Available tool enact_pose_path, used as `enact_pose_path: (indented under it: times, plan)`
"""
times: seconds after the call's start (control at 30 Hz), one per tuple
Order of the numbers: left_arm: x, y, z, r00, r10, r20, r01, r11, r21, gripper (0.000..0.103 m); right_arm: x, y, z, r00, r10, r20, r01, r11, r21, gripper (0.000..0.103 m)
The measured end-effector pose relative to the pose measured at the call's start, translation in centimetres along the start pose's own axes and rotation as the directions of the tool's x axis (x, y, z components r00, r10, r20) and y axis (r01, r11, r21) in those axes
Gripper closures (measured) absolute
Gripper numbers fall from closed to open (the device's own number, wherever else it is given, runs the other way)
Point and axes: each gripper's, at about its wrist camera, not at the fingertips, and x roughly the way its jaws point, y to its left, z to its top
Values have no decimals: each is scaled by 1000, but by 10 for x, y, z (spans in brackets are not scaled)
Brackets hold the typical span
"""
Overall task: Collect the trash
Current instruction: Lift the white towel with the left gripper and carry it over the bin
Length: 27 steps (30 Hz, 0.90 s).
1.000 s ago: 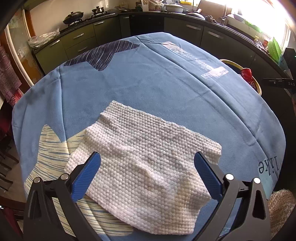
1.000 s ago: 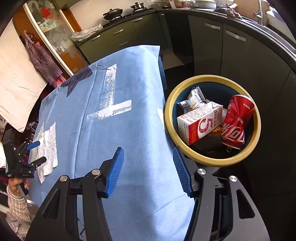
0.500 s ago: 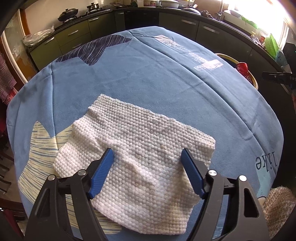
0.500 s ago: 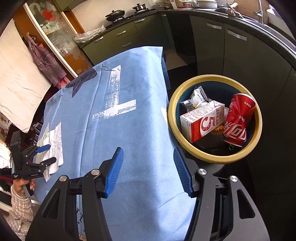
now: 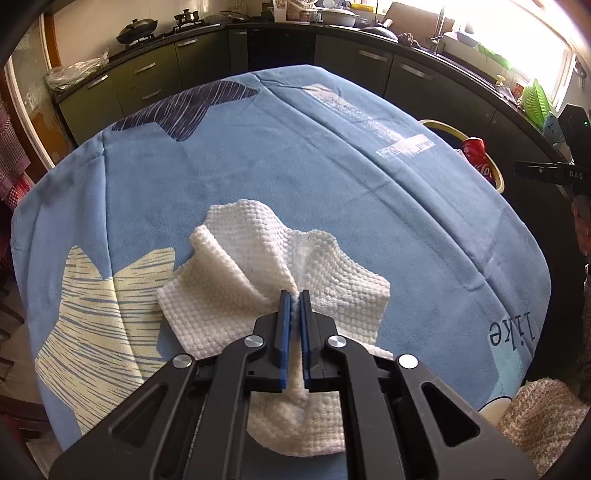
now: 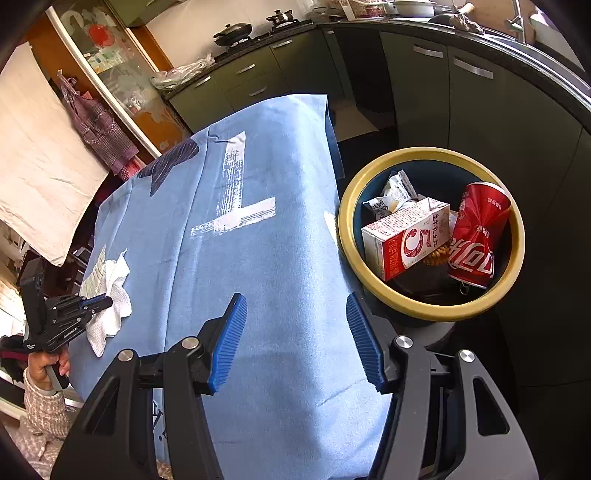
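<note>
— Two grippers show. The left gripper (image 5: pixel 294 295) has its blue pads (image 5: pixel 284 325) pressed together on a fold of the white paper towel (image 5: pixel 258 266), which bunches up into ridges on either side of them.

— Where does the towel lie?

— On the blue tablecloth (image 5: pixel 295 147), near the table's edge closest to the person, partly over a cream striped patch (image 5: pixel 96 314) of the print. Its lower part rests flat on the cloth under the gripper's black frame.

— And the right gripper (image 6: pixel 297 339)?

— Its jaws stand wide apart with nothing between them, over the table's right edge, well away from the towel. From that side the left gripper (image 6: pixel 96 302) and the towel (image 6: pixel 110 295) appear small at the far corner, with the person's left hand (image 6: pixel 48 369) under the handle.

— The bin?

— A dark bin with a yellow rim (image 6: pixel 432 314) stands just beside the table's right edge, lower than the tabletop. Inside it lie a red and white carton (image 6: pixel 402 240), a dented red soda can (image 6: pixel 476 232) leaning on the wall, and a crumpled wrapper (image 6: pixel 395 192) behind the carton. Something brownish sits between carton and can, possibly a snack; it is too hidden to tell.

— Anything behind?

— Dark kitchen cabinets (image 5: pixel 424 77) curve round the table, with a pan (image 5: pixel 136 31) on the stove.
</note>
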Motion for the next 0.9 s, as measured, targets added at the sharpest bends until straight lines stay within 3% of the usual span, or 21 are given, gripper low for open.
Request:
enact_pose_path:
  times: [0.2, 0.53, 0.7, 0.9]
  plan:
    - [-35, -14, 18, 997, -15, 80, 12, 999, 41, 98, -12, 1, 0, 1000, 5, 27, -5, 1000, -3, 47]
    - [-75, -56, 74, 983, -98, 154, 75, 986, 150, 98, -30, -7, -6, 998, 10, 59, -11, 1000, 10, 47]
    - [-75, -98, 110, 974, -165, 152, 124, 960, 250, 98, -48, -24, -10, 996, -3, 89, 0, 999, 38, 47]
    - [-49, -166, 164, 965, -234, 121, 173, 910, 377, 98, -73, -65, -21, 990, -57, 129, 43, 993, 110, 45]
